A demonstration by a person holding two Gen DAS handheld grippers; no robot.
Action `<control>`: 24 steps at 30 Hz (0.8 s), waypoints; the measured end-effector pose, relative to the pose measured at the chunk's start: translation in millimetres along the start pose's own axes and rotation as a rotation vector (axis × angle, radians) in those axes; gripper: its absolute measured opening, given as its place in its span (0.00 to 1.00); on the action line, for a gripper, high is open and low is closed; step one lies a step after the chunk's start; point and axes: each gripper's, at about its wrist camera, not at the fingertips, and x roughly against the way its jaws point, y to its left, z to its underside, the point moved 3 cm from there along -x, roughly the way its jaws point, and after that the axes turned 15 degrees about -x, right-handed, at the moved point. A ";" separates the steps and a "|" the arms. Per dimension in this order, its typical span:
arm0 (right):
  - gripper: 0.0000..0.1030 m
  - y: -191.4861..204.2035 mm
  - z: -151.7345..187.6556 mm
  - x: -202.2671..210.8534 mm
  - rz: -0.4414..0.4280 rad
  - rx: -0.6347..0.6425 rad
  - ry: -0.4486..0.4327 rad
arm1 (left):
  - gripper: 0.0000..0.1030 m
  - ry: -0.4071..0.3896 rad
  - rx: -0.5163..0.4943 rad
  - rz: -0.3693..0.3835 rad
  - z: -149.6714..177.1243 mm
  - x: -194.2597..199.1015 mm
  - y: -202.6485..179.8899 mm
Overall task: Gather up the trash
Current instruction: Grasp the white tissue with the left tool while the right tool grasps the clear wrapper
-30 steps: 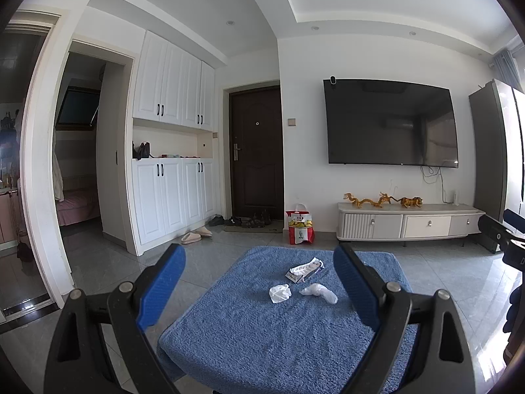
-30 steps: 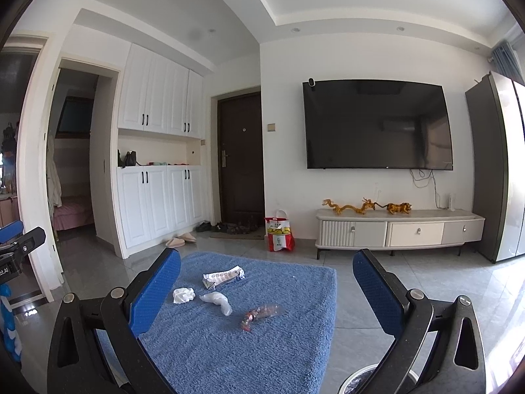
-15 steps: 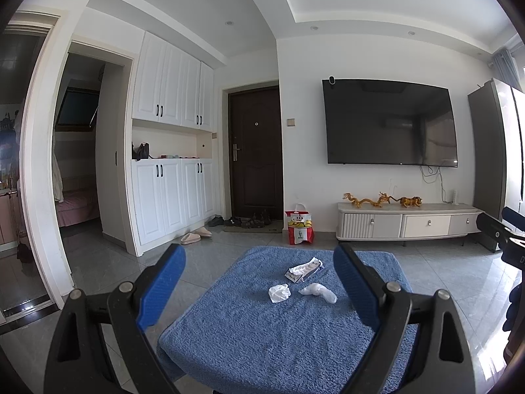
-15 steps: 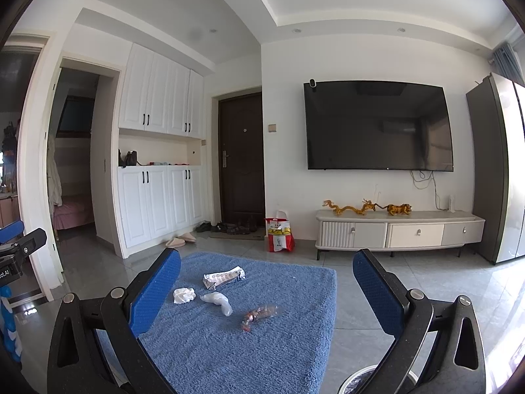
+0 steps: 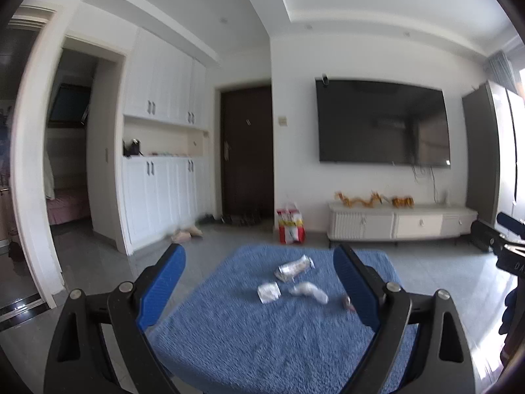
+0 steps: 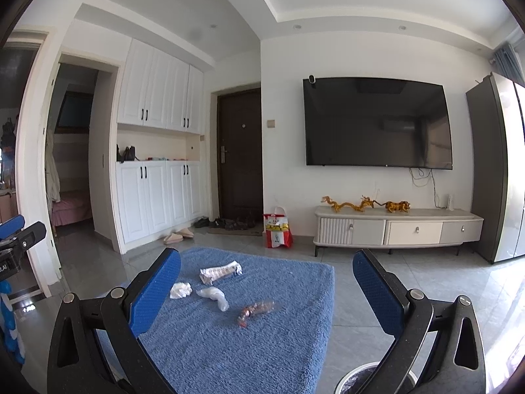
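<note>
Several pieces of trash lie on a blue fluffy rug (image 6: pixel 262 344): a crumpled white tissue (image 6: pixel 180 290), a white printed wrapper (image 6: pixel 220 272), a clear plastic wrapper (image 6: pixel 213 296) and a crinkled reddish wrapper (image 6: pixel 256 311). The tissue (image 5: pixel 268 292), printed wrapper (image 5: pixel 293 267) and clear wrapper (image 5: pixel 310 291) also show in the left wrist view. My left gripper (image 5: pixel 259 289) is open and empty, held above the rug's near part. My right gripper (image 6: pixel 266 290) is open and empty, above the rug's right side.
A round bin rim with a dark liner (image 6: pixel 370 379) sits at the right gripper's lower edge. A white TV cabinet (image 6: pixel 397 229) and a red and white bag (image 6: pixel 277 228) stand by the far wall. Grey tile floor (image 6: pixel 377 295) surrounds the rug.
The left wrist view has shifted to the right and is blurred with motion, so the trash sits further left between the fingers. The right gripper has barely moved.
</note>
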 end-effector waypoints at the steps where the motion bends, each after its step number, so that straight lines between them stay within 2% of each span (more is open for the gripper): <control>1: 1.00 -3.2 3.2 -5.5 0.008 -0.001 0.014 | 0.89 0.025 -0.006 0.015 2.5 -9.6 -2.3; 6: 1.00 -24.6 24.8 -40.3 0.039 -0.052 0.108 | 0.89 0.198 -0.004 0.151 28.8 -77.4 -12.5; 12: 0.99 -58.0 73.2 -92.5 0.073 -0.134 0.291 | 0.89 0.383 0.021 0.323 62.2 -161.8 -38.3; 14: 0.97 -67.8 86.4 -107.9 0.076 -0.160 0.343 | 0.89 0.430 0.041 0.385 69.2 -186.8 -53.7; 18: 0.85 -83.8 103.8 -149.7 0.094 -0.193 0.440 | 0.88 0.545 0.069 0.486 81.8 -256.7 -91.7; 20: 0.84 -85.8 110.3 -171.6 0.095 -0.200 0.479 | 0.88 0.591 0.081 0.512 87.3 -289.3 -110.6; 24: 0.84 -77.7 120.6 -214.0 0.054 -0.194 0.545 | 0.88 0.660 0.081 0.514 97.8 -348.7 -140.3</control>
